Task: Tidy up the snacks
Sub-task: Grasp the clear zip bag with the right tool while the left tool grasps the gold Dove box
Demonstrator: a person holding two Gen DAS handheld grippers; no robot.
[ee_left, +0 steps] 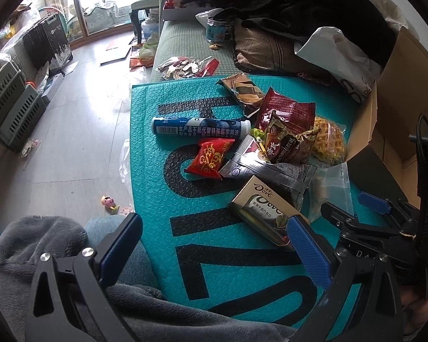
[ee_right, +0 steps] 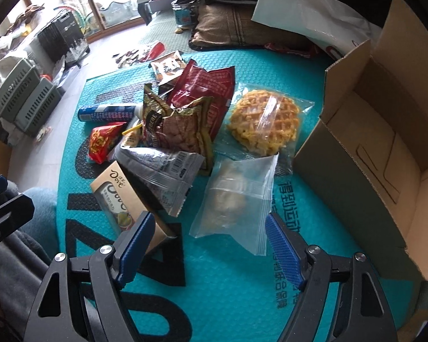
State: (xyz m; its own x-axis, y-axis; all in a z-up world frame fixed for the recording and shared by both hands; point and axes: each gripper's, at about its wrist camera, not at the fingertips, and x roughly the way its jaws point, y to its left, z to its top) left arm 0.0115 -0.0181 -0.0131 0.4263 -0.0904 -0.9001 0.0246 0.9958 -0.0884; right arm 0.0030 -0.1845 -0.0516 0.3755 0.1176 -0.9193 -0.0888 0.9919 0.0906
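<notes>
A cluttered living room with a pale floor and a glass door at the back frames a green sofa, on whose seat a teal mat [ee_right: 242, 307] with large black letters is spread. The snacks lie heaped in the mat's middle: a blue-and-white tube [ee_left: 197, 126], a small red packet [ee_left: 209, 158], a silver pouch [ee_right: 162, 171], a dark red bag [ee_right: 205, 91], a gold-and-brown nut bag [ee_right: 179, 125], a wrapped waffle [ee_right: 264, 122], a clear zip bag [ee_right: 236, 196] and a Dove chocolate box [ee_left: 266, 208]. An open cardboard box [ee_right: 385, 154] stands at the mat's right edge, just beside the waffle.

The left tongs [ee_left: 214, 239] stand spread wide above the mat, grasping nothing; their right pad is at the Dove box's near end. The right tongs [ee_right: 208, 245] are also released, with the zip bag's near edge between their pads, though I cannot tell whether either pad touches it.
</notes>
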